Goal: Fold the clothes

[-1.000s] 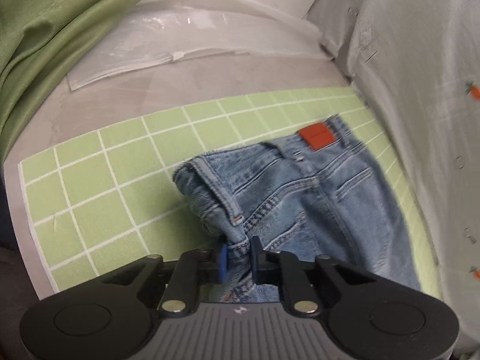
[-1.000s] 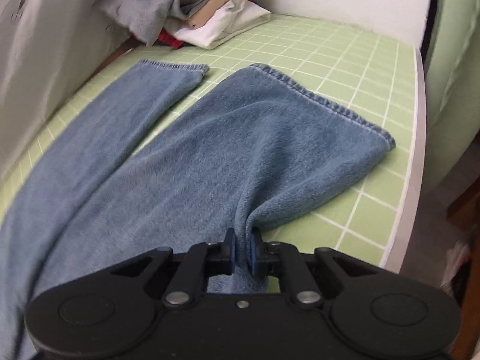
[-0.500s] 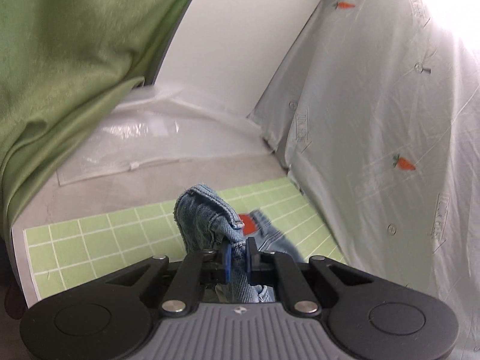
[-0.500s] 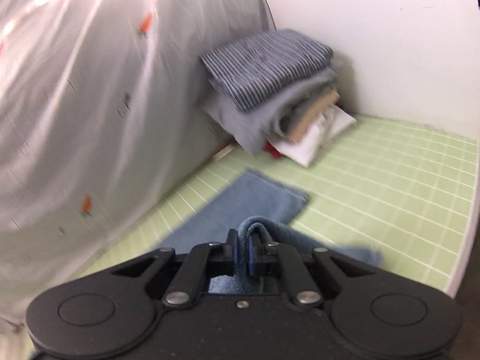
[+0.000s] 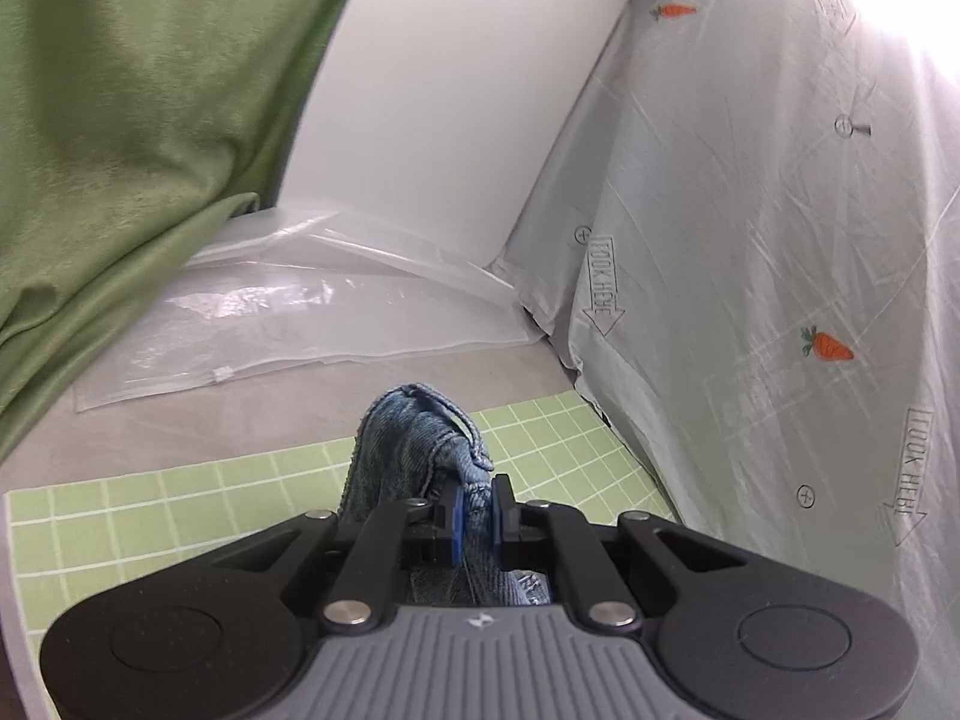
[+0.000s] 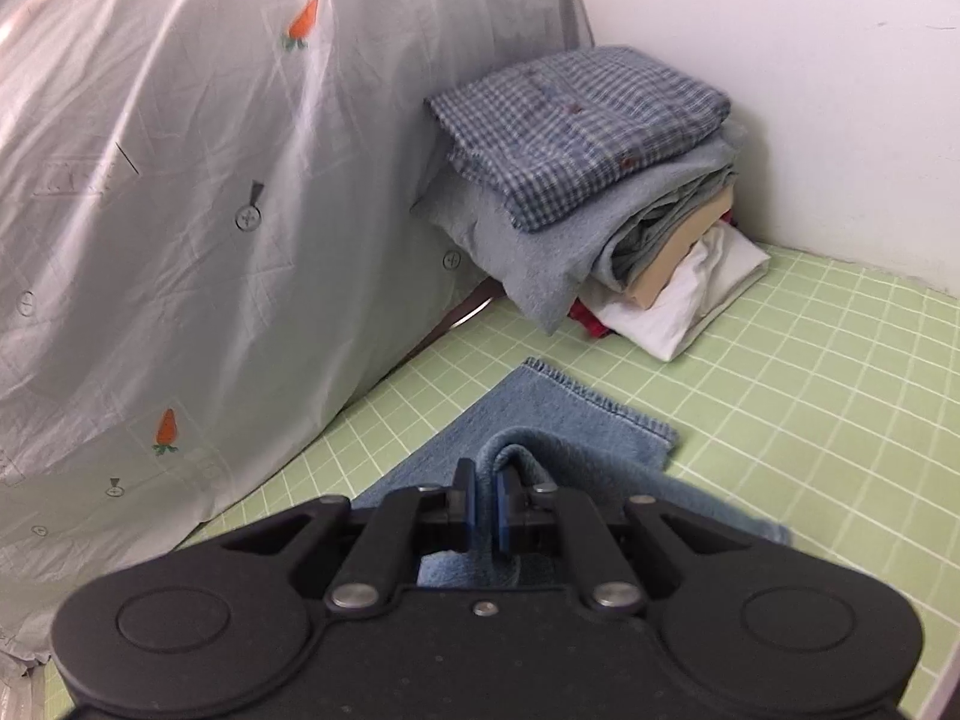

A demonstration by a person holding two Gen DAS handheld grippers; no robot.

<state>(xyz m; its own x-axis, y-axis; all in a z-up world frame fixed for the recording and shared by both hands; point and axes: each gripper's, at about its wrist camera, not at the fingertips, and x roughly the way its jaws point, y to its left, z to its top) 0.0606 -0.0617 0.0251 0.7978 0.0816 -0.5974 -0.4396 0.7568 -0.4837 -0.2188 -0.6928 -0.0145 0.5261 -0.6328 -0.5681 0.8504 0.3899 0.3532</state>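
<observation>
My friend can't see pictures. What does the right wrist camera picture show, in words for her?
The right claw pinches a lifted fold of blue jeans, while the other jeans leg lies flat on a green checked mat. Behind sits a stack of folded clothes in the corner, beside a grey sheet with little carrots.

The right gripper (image 6: 485,507) has its fingers (image 6: 467,498) pinched on a raised fold of the blue jeans (image 6: 528,456), lifting it off the green gridded mat (image 6: 810,396). One jeans leg lies flat beyond, its hem toward a stack of folded clothes (image 6: 600,192) in the corner. A grey carrot-print sheet (image 6: 180,210) hangs along the left.
</observation>
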